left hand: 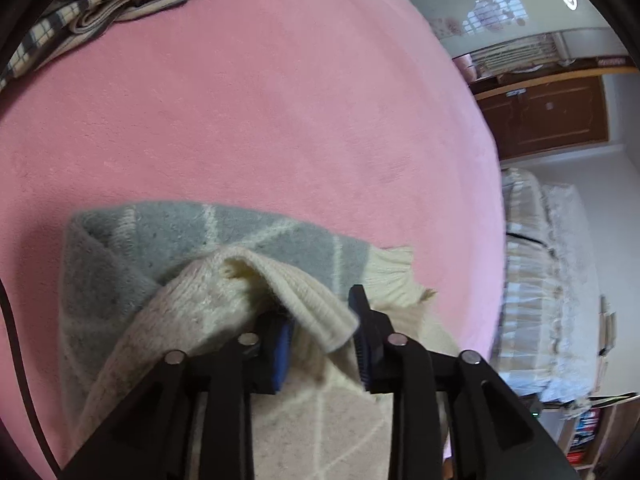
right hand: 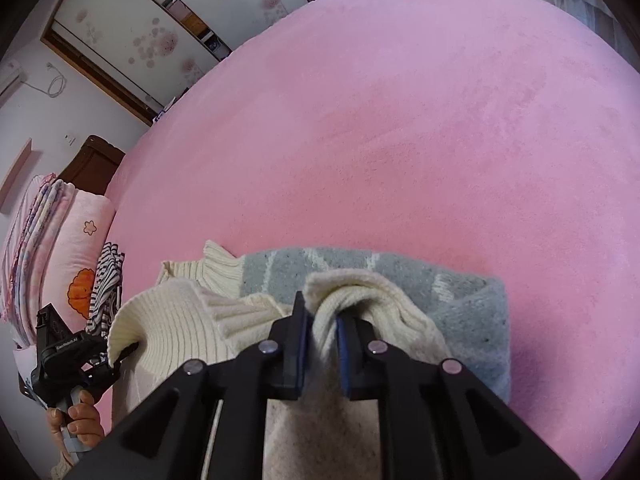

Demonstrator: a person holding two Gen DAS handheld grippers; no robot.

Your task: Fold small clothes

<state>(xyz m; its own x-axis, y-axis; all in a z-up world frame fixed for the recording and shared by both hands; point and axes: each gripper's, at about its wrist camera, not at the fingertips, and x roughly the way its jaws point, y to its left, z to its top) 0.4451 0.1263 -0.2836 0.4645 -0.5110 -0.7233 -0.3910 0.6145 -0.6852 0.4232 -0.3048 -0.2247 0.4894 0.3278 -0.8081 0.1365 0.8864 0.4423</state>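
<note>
A small grey and cream knit sweater (left hand: 160, 248) with a pale diamond pattern lies on the pink bed (left hand: 260, 112). My left gripper (left hand: 320, 320) is shut on its cream ribbed hem and holds it lifted over the grey part. In the right wrist view my right gripper (right hand: 322, 312) is shut on another stretch of the cream hem of the sweater (right hand: 452, 292), folded over the grey body. The left gripper (right hand: 112, 360) also shows there at the lower left, held by a hand, with the cream edge in it.
A heap of striped and checked clothes (left hand: 100, 4) lies at the bed's far left. Folded pink bedding (right hand: 52, 264) and a striped garment (right hand: 106, 284) sit at the bed's side. A wardrobe (right hand: 180, 32) and covered furniture (left hand: 552, 280) stand beyond the bed.
</note>
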